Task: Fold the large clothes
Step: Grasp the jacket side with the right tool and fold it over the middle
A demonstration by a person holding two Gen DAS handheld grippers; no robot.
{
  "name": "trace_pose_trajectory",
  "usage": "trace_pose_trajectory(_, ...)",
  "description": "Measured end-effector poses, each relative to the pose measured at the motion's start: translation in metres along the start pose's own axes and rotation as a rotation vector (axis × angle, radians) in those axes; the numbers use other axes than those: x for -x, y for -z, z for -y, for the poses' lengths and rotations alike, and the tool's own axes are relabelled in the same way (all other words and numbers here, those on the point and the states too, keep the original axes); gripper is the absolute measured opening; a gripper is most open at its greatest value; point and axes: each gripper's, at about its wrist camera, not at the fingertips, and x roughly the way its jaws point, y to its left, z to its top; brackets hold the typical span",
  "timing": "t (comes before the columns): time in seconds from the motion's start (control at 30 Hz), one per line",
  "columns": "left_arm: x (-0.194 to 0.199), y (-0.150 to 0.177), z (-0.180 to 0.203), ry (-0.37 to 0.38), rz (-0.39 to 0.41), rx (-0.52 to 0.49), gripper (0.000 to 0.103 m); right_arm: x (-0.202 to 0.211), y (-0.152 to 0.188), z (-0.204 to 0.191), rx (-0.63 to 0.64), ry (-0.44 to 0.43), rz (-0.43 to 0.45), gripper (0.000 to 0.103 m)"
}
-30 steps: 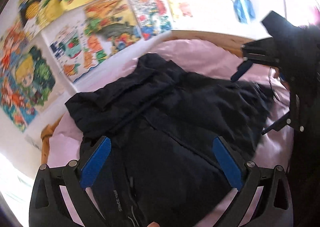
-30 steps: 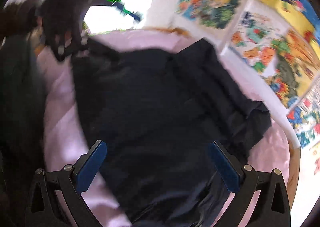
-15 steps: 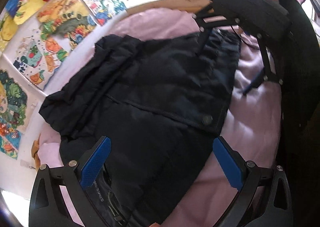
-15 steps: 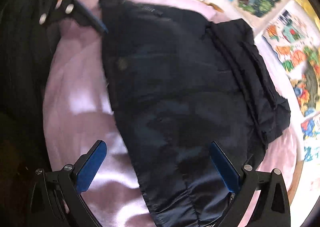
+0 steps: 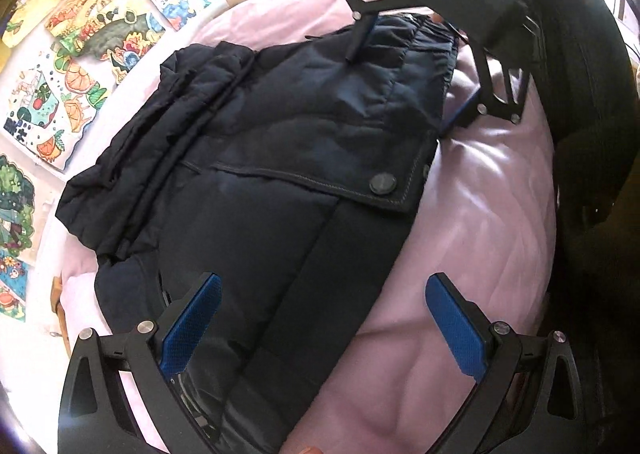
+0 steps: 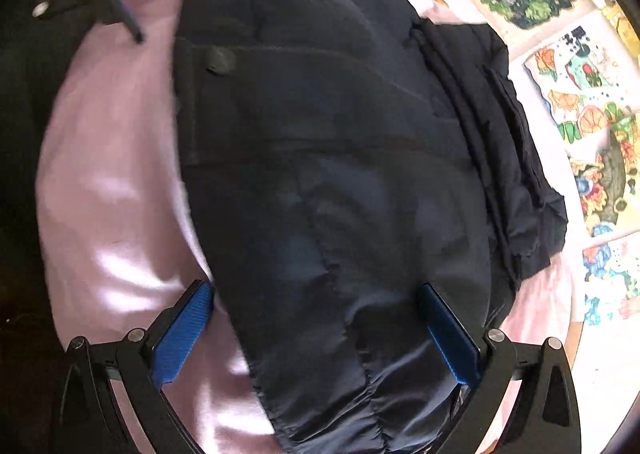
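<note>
Dark navy puffer jacket (image 5: 280,158) was spread flat on a pink sheet (image 5: 480,214), a snap button (image 5: 383,184) fastened on its pocket flap. Both the left gripper (image 5: 320,318) and the right gripper (image 6: 316,328) were held over it, blue-padded fingers wide apart, gripping nothing. Colourful posters (image 5: 80,66) were seen beyond.

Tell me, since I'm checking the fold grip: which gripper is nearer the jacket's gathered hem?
Right. The right gripper straddles the hem, jaws open; the left gripper hovers open over the opposite end of the jacket.
</note>
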Motion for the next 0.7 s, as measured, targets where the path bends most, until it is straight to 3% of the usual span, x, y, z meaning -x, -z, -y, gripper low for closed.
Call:
trace_pose_trajectory(0.2,-0.004,0.003,0.002,-0.008,-0.005,0.017,0.101,0.004,-0.003,0.012,-0.058,0.032,0.005,0.102)
trace_pose_trajectory(0.37,-0.002,0.003,-0.001,-0.026,-0.001,0.033,0.101,0.014,-0.006,0.038,-0.185,-0.013,0.03,0.098)
trace_pose_trajectory(0.4,-0.001,0.003,-0.002,-0.03,0.002,0.037,0.101,0.018,-0.006,0.045,-0.212,0.034,0.051,0.098)
trace_pose_trajectory(0.7,0.003,0.002,-0.014,-0.144,-0.002,0.08,0.101,0.054,-0.004,0.108,-0.571,-0.094,0.208,0.094)
